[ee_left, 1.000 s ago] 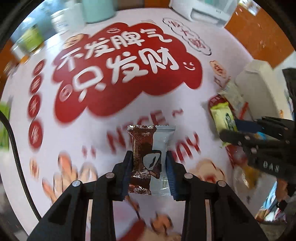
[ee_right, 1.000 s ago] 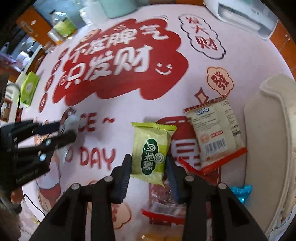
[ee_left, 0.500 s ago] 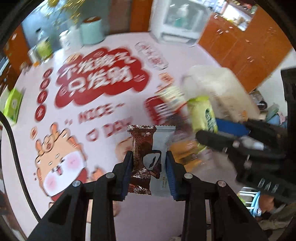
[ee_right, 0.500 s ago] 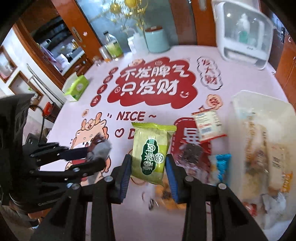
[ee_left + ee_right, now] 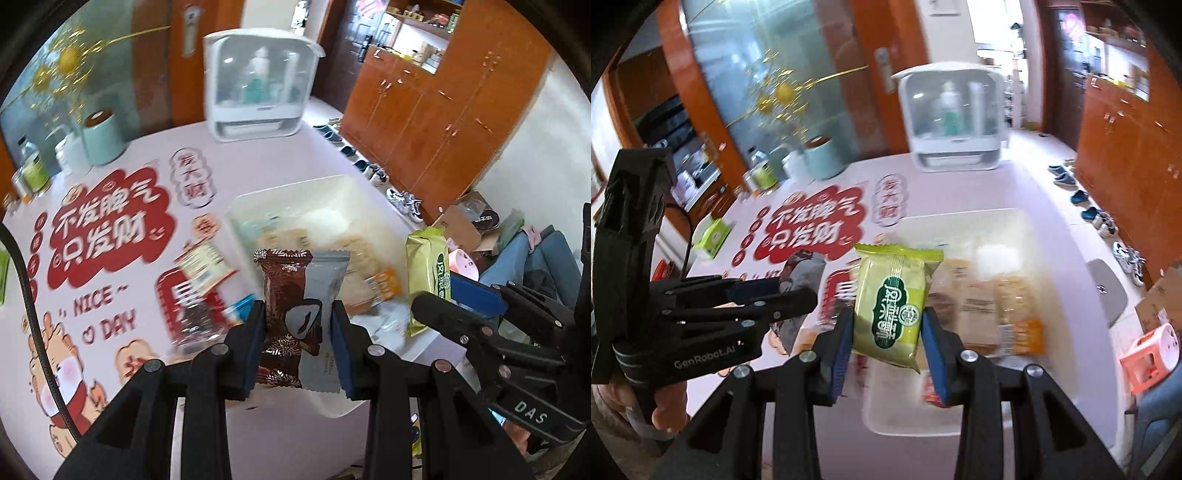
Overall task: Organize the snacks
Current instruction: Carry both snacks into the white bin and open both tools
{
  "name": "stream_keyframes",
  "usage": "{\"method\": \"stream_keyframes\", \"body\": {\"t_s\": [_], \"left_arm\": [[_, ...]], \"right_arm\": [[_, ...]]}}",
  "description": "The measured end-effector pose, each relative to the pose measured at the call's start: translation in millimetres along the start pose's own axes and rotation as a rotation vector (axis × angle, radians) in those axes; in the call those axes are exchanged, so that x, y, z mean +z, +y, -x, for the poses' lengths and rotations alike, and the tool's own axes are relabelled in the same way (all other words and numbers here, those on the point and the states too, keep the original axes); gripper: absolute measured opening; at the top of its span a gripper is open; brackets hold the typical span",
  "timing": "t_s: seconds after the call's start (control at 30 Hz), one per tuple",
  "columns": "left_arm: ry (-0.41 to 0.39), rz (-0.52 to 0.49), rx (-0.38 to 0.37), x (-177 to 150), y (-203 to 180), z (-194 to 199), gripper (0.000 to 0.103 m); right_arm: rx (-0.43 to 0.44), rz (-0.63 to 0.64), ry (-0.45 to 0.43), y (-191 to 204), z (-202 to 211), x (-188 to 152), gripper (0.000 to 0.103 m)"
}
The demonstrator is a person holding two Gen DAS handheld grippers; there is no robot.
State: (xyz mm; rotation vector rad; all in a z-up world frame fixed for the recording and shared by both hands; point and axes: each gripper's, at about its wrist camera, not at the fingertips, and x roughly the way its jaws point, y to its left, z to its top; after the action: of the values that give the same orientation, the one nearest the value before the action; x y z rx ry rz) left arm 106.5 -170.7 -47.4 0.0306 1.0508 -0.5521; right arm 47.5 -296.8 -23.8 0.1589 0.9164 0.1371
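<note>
Left wrist view: my left gripper (image 5: pixel 298 334) is clamped on a brown-and-silver snack packet (image 5: pixel 301 317), held upright between the blue pads. A second ago this packet hung low over the red print of the tablecloth (image 5: pixel 110 295); now it is raised, with the translucent storage bin (image 5: pixel 332 199) directly beyond it and the room's cabinets in sight. The grip itself has not changed.

To the right in the same view, my right gripper (image 5: pixel 448 295) pinches the green snack packet (image 5: pixel 428 280), which stands beside the bin's near corner. Its body carries the letters "DAS".

Right wrist view: my right gripper (image 5: pixel 886 332) is closed on the green snack packet (image 5: pixel 897 306), whose face bears a dark green emblem with white Chinese characters (too stylised for me to read with confidence). A second ago it hung just above loose packets on the cloth; now it is held over the near rim of the storage bin (image 5: pixel 1027 221), whose contents are blurred. My left gripper (image 5: pixel 775 291) appears at left, marked "GenRobot.AI", with its brown-and-silver snack packet (image 5: pixel 803 269).

The tablecloth (image 5: pixel 812 229) reads "不发脾气 只发财" in white on red; "NICE~" and "DAY" show in the left view. A white packet with red trim (image 5: pixel 201 264) lies on the cloth left of the bin. Bare cloth lies between the bin and the white appliance (image 5: pixel 951 122) at the far edge.
</note>
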Motion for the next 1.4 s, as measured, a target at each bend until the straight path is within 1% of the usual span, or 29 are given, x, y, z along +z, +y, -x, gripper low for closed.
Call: {"method": "stream_keyframes", "body": {"t_s": [0.13,0.27,0.37,0.53,0.6,0.63,0.67,0.7,0.73,0.77,0.83,0.97,1.2,1.4], "left_arm": [[-0.014,-0.008,-0.002,6,-32,-4,0.033],[-0.013,-0.017,0.004,11,-55,-11,0.033],[-0.011,-0.014,0.015,13,-65,-17,0.033],[-0.012,-0.006,0.044,14,-68,-23,0.034],[-0.013,0.002,0.047,15,-67,-24,0.037],[-0.013,0.003,0.045,15,-67,-24,0.049],[-0.017,0.008,0.047,14,-67,-23,0.073],[-0.026,0.016,0.052,13,-66,-22,0.084],[-0.037,0.025,0.056,13,-65,-20,0.092],[-0.051,0.037,0.057,12,-63,-17,0.092],[-0.045,0.042,0.064,12,-59,-16,0.092],[-0.043,0.062,0.103,7,-50,-14,0.092],[-0.045,0.11,0.134,-3,-33,-7,0.092],[-0.061,0.12,0.165,-12,-23,5,0.092]], "right_arm": [[-0.027,-0.033,-0.015,-35,11,2,0.037],[-0.041,-0.045,-0.023,-58,15,5,0.037],[-0.05,-0.054,-0.024,-71,15,8,0.038],[-0.055,-0.049,-0.011,-83,8,15,0.038],[-0.057,-0.04,-0.007,-86,7,16,0.038],[-0.058,-0.038,-0.003,-87,5,17,0.038],[-0.06,-0.04,-0.002,-89,4,17,0.039],[-0.062,-0.043,0.0,-91,2,18,0.04],[-0.069,-0.048,0.005,-93,0,19,0.046],[-0.075,-0.055,0.007,-96,0,18,0.05],[-0.075,-0.07,0.002,-99,-1,19,0.052],[-0.054,-0.083,0.0,-101,-2,21,0.052],[-0.045,-0.07,0.004,-95,-2,21,0.052],[-0.034,-0.062,0.007,-87,1,16,0.052]]}}
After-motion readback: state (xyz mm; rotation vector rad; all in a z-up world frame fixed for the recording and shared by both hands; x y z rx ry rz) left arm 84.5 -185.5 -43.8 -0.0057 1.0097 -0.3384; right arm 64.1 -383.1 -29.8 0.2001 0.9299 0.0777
